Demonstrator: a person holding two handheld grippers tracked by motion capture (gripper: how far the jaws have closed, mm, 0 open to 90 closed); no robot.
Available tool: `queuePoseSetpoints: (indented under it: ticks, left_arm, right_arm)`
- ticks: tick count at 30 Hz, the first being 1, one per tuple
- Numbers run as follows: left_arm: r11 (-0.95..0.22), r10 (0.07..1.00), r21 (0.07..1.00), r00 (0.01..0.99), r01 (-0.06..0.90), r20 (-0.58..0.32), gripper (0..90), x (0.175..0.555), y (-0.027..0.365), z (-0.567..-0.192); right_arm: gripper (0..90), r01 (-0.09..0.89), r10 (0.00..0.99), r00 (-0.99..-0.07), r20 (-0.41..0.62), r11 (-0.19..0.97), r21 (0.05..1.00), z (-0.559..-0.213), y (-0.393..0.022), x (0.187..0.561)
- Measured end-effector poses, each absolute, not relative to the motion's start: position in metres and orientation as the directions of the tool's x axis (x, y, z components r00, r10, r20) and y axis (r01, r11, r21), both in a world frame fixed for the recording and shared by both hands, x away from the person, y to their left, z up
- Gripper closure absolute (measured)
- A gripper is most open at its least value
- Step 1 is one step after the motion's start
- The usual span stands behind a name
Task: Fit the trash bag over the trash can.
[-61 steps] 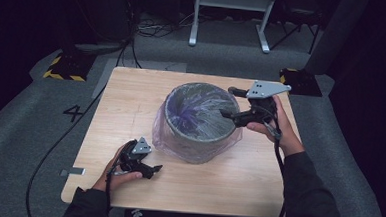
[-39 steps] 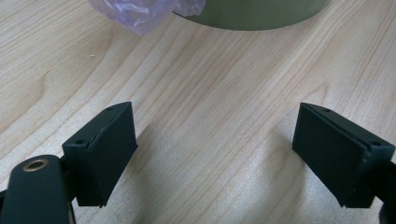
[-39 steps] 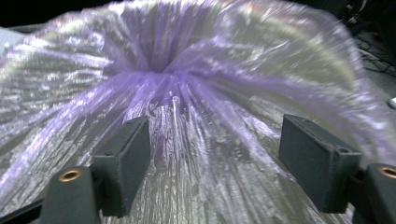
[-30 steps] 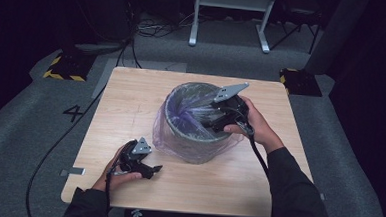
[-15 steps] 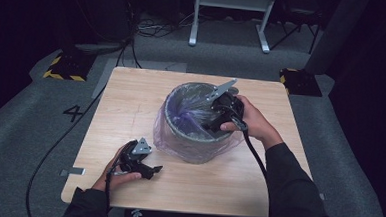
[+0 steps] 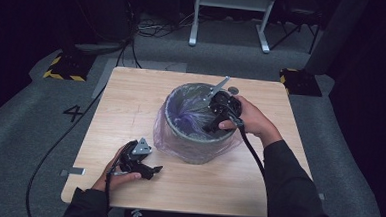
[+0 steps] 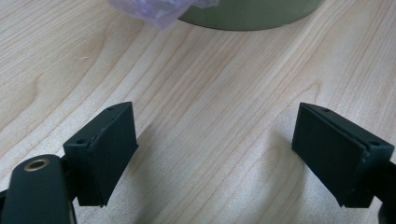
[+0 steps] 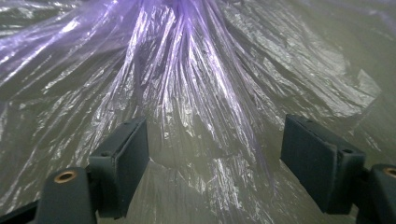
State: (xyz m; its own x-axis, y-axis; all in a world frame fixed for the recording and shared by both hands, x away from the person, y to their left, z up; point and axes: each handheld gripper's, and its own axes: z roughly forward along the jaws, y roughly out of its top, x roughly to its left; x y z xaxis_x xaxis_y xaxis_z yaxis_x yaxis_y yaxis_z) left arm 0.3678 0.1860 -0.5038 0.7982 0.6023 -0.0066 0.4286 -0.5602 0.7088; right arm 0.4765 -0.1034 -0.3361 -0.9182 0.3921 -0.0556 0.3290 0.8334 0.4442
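Since two seconds ago your right gripper (image 6: 211, 123) has moved from the far right side of the bin (image 6: 195, 147) to over its rim and down into its mouth, while your left gripper (image 6: 147, 169) has kept its place near the table's front left. In the right gripper view your jaws stand wide apart with nothing clamped between them; the crinkled purple liner bag (image 8: 196, 79) lies just ahead of the pads, its folds running up to a gathered point, and whether a pad brushes the film you cannot tell. From the high view your right hand (image 6: 250, 119) reaches in over the right rim, the gripper's nose tilted down toward the inside of the bin.

Your left gripper rests low over the wooden table (image 6: 131, 100), jaws also spread wide and holding nothing; in the left gripper view only bare wood grain lies between the pads (image 7: 112, 140). Ahead of them sits the foot of the grey-green bin (image 7: 252, 11) with a flap of the liner hanging outside it. The bin stands upright near the table's middle, the liner folded over its rim
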Motion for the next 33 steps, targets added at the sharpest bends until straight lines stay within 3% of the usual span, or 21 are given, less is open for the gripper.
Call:
queuePoseSetpoints:
  ticks: [6,21,27,33]
  left_arm:
    - [-0.56,0.602,0.709,0.798,0.428,-0.006,13.3,0.368,0.186,-0.504]
    - [-0.56,0.603,0.709,0.798,0.429,-0.007,13.3,0.368,0.186,-0.504]
    - [-0.56,0.602,0.709,0.798,0.428,-0.006,13.3,0.368,0.186,-0.504]
    - [-0.56,0.603,0.709,0.798,0.429,-0.006,13.3,0.368,0.186,-0.504]
  right_arm:
    - [22.7,0.318,0.397,-0.914,-0.083,0.83,0.458,-0.336,-0.103,0.475]
    - [23.9,0.351,0.485,-0.873,-0.063,0.712,0.608,-0.327,-0.121,0.47]
    - [22.0,0.333,0.493,-0.867,-0.077,0.687,0.646,-0.318,-0.13,0.464]
    - [19.9,0.262,0.497,-0.861,-0.107,0.616,0.743,-0.308,-0.143,0.451]
